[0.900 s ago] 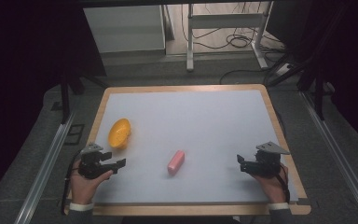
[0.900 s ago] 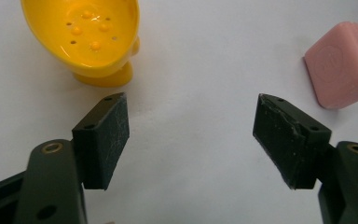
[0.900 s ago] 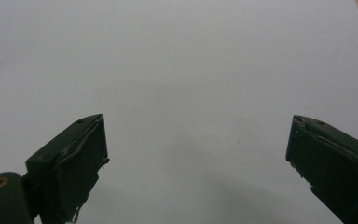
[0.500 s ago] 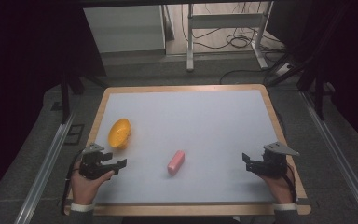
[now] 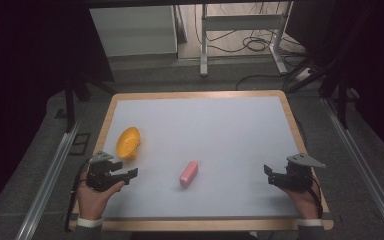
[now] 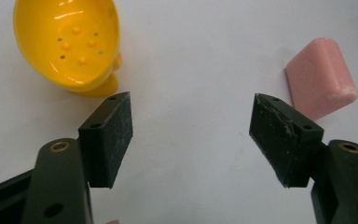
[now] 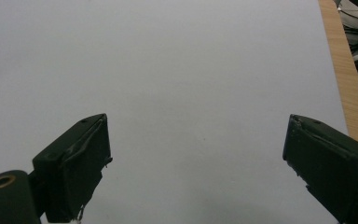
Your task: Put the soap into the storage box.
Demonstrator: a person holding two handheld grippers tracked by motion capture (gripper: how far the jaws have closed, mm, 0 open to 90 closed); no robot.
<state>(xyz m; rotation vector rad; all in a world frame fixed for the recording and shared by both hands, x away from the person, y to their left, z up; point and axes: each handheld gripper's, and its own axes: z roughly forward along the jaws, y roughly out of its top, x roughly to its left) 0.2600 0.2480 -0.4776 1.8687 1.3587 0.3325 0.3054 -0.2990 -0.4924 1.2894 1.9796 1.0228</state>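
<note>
The pink soap bar (image 5: 188, 173) lies flat on the white table (image 5: 215, 130), a bit toward the person's side of the middle and nothing is touching it. In the left gripper view it sits up and to the right, just past the right-hand jaw, with a rounded end and a slightly chalky face. Off to the soap's left, near the table's left edge, is a yellow soap dish (image 5: 128, 142) (tilted up on its side, with little bumps and drain holes inside), well apart from the soap.

The left gripper (image 5: 128, 174) hovers just below the dish, jaws spread wide with only bare table between them, pointing roughly at the gap between dish and soap. The right gripper (image 5: 269, 174) is far over by the right edge, jaws also spread wide, nothing in them; its own view looks out over blank table and a strip of wooden rim (image 7: 342, 70).

So this looks like the very start, the approach step: nothing picked up yet, both hands waiting. Best guess is that the soap goes in the dish. The next move probably calls for one gripper to swing over the soap, line its jaws across the narrow sides, drop low and close. The dish may need steadying or righting too, since it could rock.
</note>
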